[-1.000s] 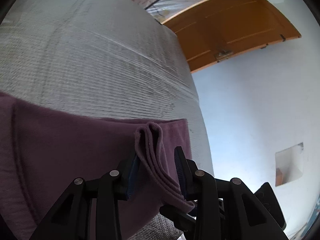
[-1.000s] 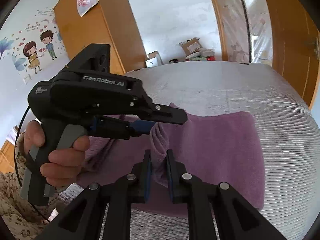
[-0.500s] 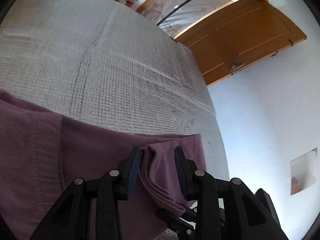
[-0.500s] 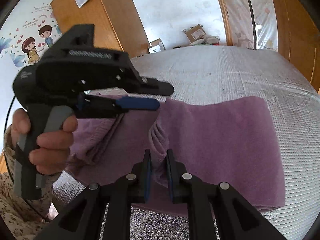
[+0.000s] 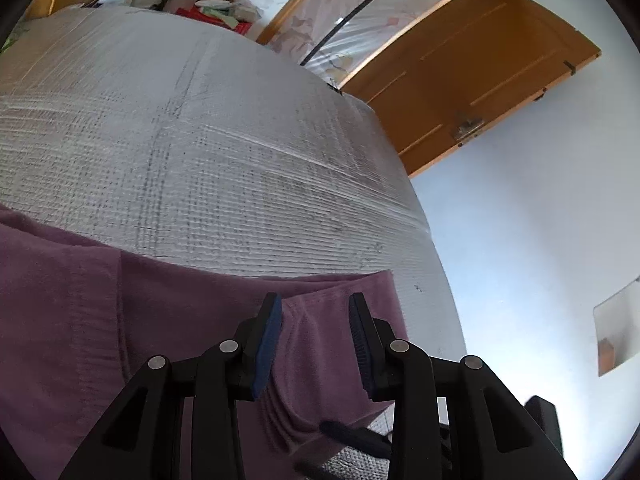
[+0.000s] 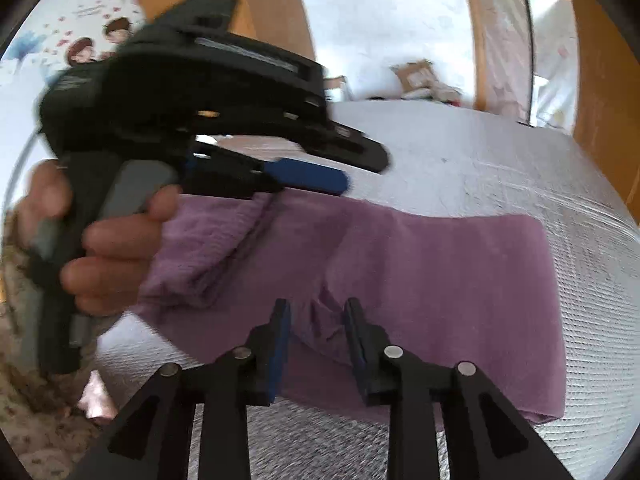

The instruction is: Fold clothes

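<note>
Folded mauve knit garment [image 6: 440,264] spread flat on grey quilted bed [image 5: 224,152]. Left gripper [image 5: 316,336] fingers parted, loosely straddling a raised fold. Right gripper [image 6: 318,336] fingers likewise apart, gripping nothing.

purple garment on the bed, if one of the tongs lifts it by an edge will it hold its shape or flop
The purple garment will probably flop: it lies limp, with soft ridges bunched between the open right tongs and the open left tongs. It looks like a thick knit, so layers may sag and slide apart. Its fuzzy surface should grip the pads rather than slip.

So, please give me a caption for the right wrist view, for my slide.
Open right hand-held gripper over a purple garment on the grey bed cover.
</note>
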Tool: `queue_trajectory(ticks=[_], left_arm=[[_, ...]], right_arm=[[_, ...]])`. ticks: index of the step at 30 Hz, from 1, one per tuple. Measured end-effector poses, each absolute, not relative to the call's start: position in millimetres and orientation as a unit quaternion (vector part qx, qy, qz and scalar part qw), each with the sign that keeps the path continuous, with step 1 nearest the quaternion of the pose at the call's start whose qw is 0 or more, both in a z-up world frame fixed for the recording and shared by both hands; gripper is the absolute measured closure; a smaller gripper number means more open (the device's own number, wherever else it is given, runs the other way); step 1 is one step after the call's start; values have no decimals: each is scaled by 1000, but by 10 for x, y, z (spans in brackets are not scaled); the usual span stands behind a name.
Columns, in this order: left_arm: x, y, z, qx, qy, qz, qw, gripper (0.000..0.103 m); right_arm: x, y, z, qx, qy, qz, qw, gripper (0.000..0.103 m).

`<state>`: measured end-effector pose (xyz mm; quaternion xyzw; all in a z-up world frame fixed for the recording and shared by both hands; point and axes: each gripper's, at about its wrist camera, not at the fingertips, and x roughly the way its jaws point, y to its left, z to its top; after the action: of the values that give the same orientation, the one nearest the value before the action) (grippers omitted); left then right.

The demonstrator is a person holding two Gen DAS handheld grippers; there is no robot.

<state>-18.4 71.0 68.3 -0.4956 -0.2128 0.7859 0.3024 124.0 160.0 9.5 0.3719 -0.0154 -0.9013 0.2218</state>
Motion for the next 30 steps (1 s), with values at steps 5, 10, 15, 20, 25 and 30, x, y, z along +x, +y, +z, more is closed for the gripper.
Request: queue_trajectory(ticks=[5, 10, 15, 20, 25, 30], left_arm=[[-124, 810, 687, -494, -188, 788, 314, 68], [2, 1028, 629, -500, -132, 788, 335, 68], [86, 1131, 481, -517, -84, 784, 333, 68], [65, 995, 352, -529, -94, 779, 321, 68], [134, 896, 356, -533, -72, 789, 298, 68], [198, 765, 398, -526, -87, 792, 298, 68]], right_arm=[[1275, 2099, 253, 350, -58, -919, 173, 74], [1153, 2531, 161, 361, -91, -925, 75, 74], [1078, 2624, -15, 386, -87, -917, 45, 75], [1042, 2703, -103, 392, -96, -914, 38, 86], [1015, 2726, -98, 398, -94, -912, 36, 88], [1019, 2697, 8, 392, -88, -916, 26, 88]])
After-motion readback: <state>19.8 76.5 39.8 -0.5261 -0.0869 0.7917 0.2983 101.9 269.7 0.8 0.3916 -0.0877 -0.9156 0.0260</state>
